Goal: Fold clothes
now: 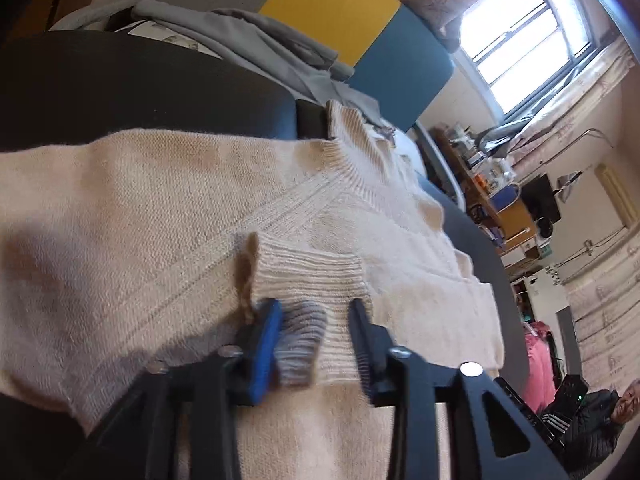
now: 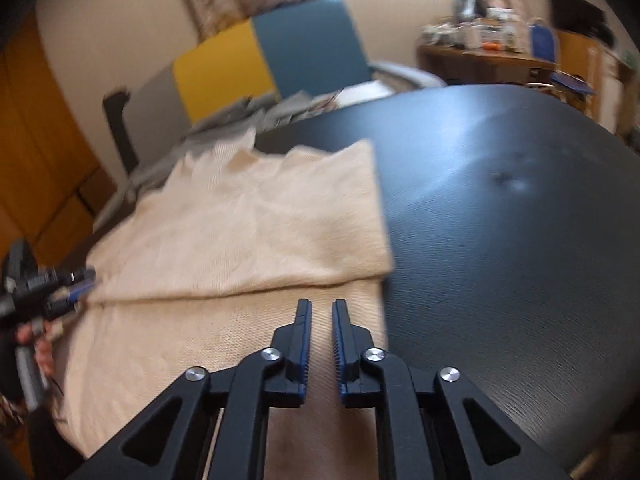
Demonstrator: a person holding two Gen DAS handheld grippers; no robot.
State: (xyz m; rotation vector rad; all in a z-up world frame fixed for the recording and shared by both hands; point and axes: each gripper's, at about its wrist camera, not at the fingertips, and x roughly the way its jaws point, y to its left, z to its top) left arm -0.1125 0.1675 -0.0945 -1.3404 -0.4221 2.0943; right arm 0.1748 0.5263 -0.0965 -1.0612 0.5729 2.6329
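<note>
Black counter (image 2: 500, 240) fills everything ahead and to the right of the right claw (image 2: 322, 344), dark wood-grain surface with a glare patch. Cream knit sweater (image 2: 240, 232) lies spread on it, under and ahead-left of the right claw; one layer is folded over, its edge running crosswise just ahead of the claw's tips, and the sweater's right border sits just right of the tips. Right claw hovers over the lower layer, fingers narrow – a slim gap between them, nothing in it.

In the left wrist view the sweater (image 1: 160, 220) spreads ahead and to the left of the left claw (image 1: 316, 320), with its ribbed collar (image 1: 360, 152) farther ahead. Left claw – fingers apart about a cuff's width, with the sweater's ribbed cuff (image 1: 308, 276) lying between them; whether the pads are pinching it I cannot tell. The blue pad (image 1: 264, 344) shows on the left finger. From the right wrist view the left claw (image 2: 80, 280) sits far left at the sweater's edge, blurred.

Beyond the sweater: a grey garment (image 1: 256, 40) heaped at the counter's far side, then yellow (image 1: 332, 12) and blue (image 1: 400, 64) panels. Right of the left claw, off the counter, a cluttered wooden desk (image 1: 496, 200) and a window (image 1: 528, 24).
</note>
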